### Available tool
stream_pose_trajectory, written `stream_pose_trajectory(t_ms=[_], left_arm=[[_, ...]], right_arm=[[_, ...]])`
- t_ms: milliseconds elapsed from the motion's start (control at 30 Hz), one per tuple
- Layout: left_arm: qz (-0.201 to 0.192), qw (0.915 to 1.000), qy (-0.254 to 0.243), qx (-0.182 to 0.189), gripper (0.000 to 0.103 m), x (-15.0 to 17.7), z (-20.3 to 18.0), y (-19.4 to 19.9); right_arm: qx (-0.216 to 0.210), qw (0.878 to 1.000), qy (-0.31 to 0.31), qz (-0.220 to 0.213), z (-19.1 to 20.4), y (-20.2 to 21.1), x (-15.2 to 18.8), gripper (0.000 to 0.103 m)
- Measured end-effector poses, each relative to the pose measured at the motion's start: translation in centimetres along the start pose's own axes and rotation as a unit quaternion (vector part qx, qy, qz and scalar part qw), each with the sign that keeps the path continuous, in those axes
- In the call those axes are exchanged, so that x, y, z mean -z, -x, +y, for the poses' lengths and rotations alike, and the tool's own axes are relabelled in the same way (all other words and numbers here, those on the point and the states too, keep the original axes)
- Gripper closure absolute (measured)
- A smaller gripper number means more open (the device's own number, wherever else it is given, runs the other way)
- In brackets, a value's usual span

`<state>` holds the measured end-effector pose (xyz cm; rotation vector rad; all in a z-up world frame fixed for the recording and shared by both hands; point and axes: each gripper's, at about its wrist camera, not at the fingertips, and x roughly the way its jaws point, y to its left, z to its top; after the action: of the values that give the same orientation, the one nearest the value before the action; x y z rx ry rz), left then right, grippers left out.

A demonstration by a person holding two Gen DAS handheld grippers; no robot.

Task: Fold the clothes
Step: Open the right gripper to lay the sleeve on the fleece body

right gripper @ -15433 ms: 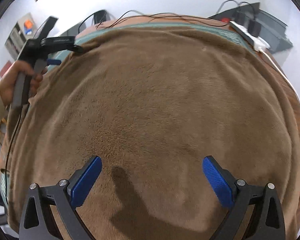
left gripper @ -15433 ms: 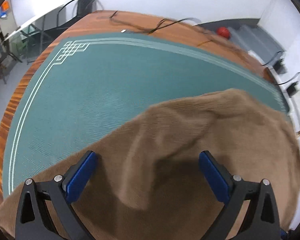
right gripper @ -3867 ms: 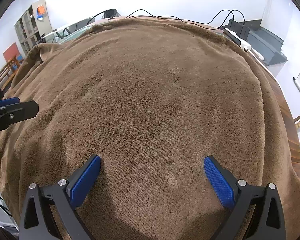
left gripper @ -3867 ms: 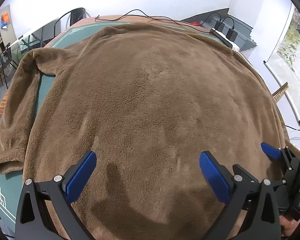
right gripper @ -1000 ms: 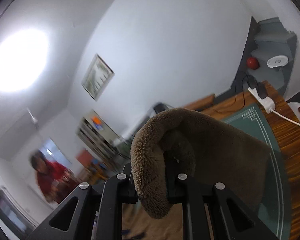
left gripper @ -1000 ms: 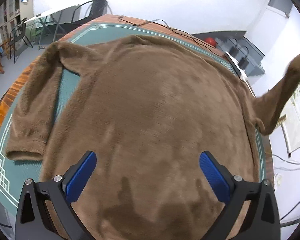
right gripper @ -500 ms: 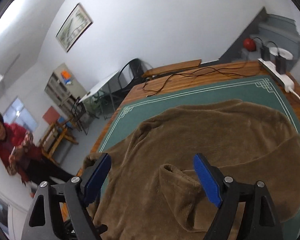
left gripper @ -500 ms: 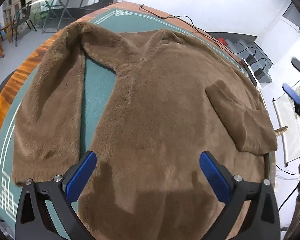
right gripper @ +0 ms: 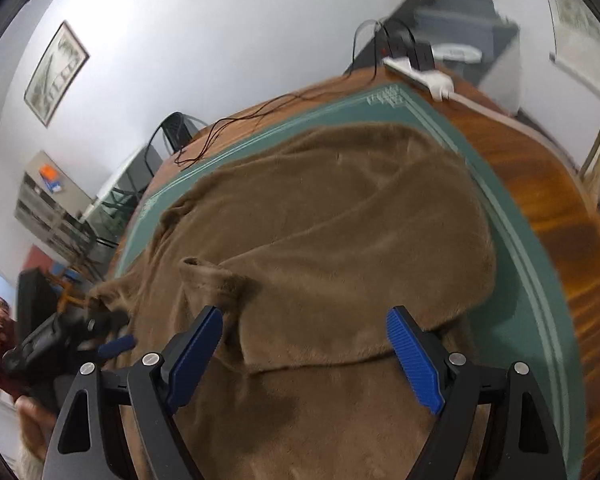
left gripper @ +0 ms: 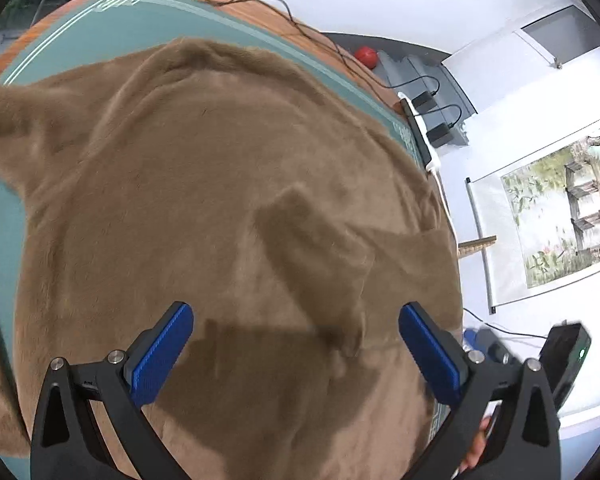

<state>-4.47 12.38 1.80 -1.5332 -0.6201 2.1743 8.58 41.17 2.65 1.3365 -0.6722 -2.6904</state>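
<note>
Brown fleece sweater (left gripper: 204,200) spread flat on the green mat (right gripper: 516,320) of the wooden table (right gripper: 580,240), right sleeve (right gripper: 340,280) already folded across the body, long axis running from the right edge to a cuff at frame centre-left in the right wrist view. Left sleeve (left gripper: 16,128) lying unfolded at the left edge of the left wrist view, nearer the left gripper (left gripper: 296,348), jaws wide and empty above the cloth. Right gripper (right gripper: 304,360) just over the folded sleeve, jaws having just opened wide, pads pressing nothing.
</note>
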Motion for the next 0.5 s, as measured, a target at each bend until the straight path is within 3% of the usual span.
stream_pose_trajectory(t_ms=[167, 333, 433, 500], left_arm=[[-0.005, 0.9994, 0.033, 0.002, 0.0, -0.5, 1.3, 0.4], [-0.018, 0.9968, 0.073, -0.027, 0.0, -0.1, 4.5, 2.0], [-0.021, 0.9946, 0.096, -0.033, 0.0, -0.2, 6.2, 2.4], [-0.02, 0.9936, 0.106, -0.034, 0.0, -0.3, 6.8, 2.3]], right_arm=[[-0.059, 0.998, 0.022, 0.012, 1.5, -2.4, -0.9, 0.017], [-0.11, 0.99, 0.043, 0.071, 4.6, -8.0, -1.5, 0.017], [-0.14, 0.983, 0.058, 0.104, 6.8, -11.0, -1.3, 0.017], [-0.208, 0.968, 0.064, 0.123, 8.5, -11.2, -0.6, 0.017]])
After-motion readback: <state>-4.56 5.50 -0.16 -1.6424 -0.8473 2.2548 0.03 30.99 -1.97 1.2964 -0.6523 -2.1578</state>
